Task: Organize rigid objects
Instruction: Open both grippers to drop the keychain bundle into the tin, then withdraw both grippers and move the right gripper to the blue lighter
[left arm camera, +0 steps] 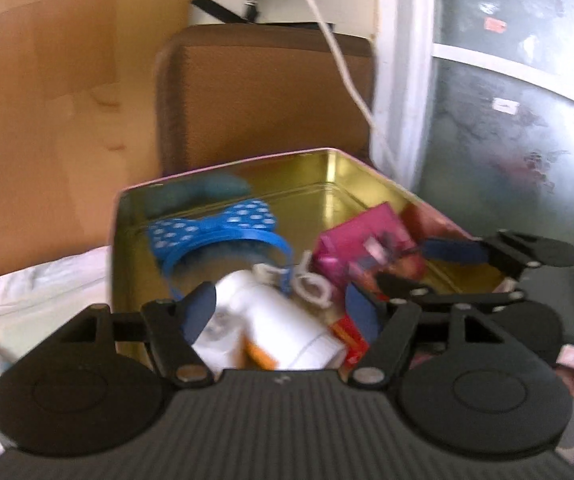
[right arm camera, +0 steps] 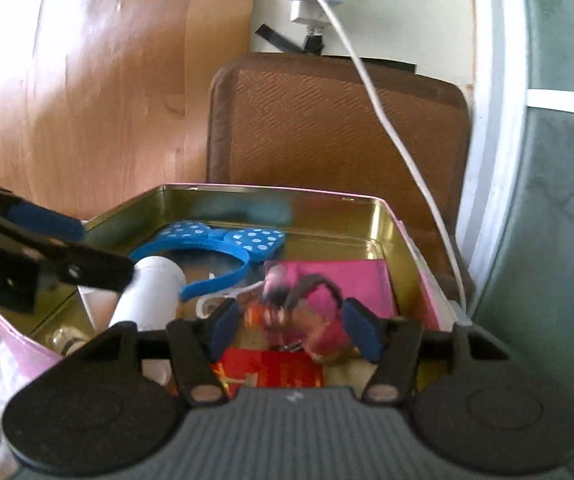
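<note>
Left wrist view: my left gripper hangs over the near end of the gold tin, jaws wide apart, nothing gripped; the white bottle lies on its side directly below and between my fingers, not touching either pad; a blue polka-dot headband sits beyond it toward the tin's left wall; a white clip lies just past the bottle; a pink box sits right of centre; my right gripper reaches in from the right, over the tin's right wall; picture is blurred.

Right wrist view: my right gripper is low in the tin, jaws wide; a blurred pink toy sits between my fingers, and I cannot tell if either pad touches it; a red packet lies below it; the pink box is just beyond; headband at the far left; bottle to my left, under my left gripper.
</note>
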A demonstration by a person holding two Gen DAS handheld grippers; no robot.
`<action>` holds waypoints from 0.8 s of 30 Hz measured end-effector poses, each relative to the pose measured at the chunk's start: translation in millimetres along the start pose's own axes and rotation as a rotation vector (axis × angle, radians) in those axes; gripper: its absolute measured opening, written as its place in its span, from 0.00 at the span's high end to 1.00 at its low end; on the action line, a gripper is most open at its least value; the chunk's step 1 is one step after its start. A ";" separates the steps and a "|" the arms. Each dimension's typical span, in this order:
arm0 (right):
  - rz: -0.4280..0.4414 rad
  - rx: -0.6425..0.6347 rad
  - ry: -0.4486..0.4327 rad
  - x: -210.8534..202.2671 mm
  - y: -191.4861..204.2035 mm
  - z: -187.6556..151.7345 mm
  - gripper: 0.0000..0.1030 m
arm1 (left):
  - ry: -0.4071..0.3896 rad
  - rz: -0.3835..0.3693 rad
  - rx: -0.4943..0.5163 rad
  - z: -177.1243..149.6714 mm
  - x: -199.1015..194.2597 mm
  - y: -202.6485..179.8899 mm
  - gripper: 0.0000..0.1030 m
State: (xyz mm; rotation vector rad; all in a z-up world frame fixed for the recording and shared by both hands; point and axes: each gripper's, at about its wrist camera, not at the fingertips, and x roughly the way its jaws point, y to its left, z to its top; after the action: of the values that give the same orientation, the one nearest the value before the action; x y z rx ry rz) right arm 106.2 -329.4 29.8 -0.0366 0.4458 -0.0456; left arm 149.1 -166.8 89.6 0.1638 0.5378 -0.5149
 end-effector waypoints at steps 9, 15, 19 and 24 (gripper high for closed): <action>0.044 0.081 -0.064 -35.8 -10.4 -5.0 0.39 | 0.007 0.080 0.004 -24.1 -32.7 4.7 0.27; 0.108 0.203 -0.112 -68.7 0.8 -9.2 0.38 | 0.013 0.122 0.002 -42.4 -54.8 11.4 0.27; 0.156 0.305 -0.125 -85.8 13.9 -15.2 0.36 | 0.016 0.157 -0.009 -54.9 -69.0 20.3 0.25; 0.204 0.382 -0.129 -99.4 30.8 -19.9 0.36 | 0.016 0.198 -0.038 -68.8 -85.5 34.3 0.19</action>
State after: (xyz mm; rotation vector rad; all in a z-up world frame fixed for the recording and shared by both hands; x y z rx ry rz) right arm 9.1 -294.0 53.3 0.3790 0.3042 0.0724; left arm 72.8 -81.7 76.8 0.1826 0.5400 -0.3109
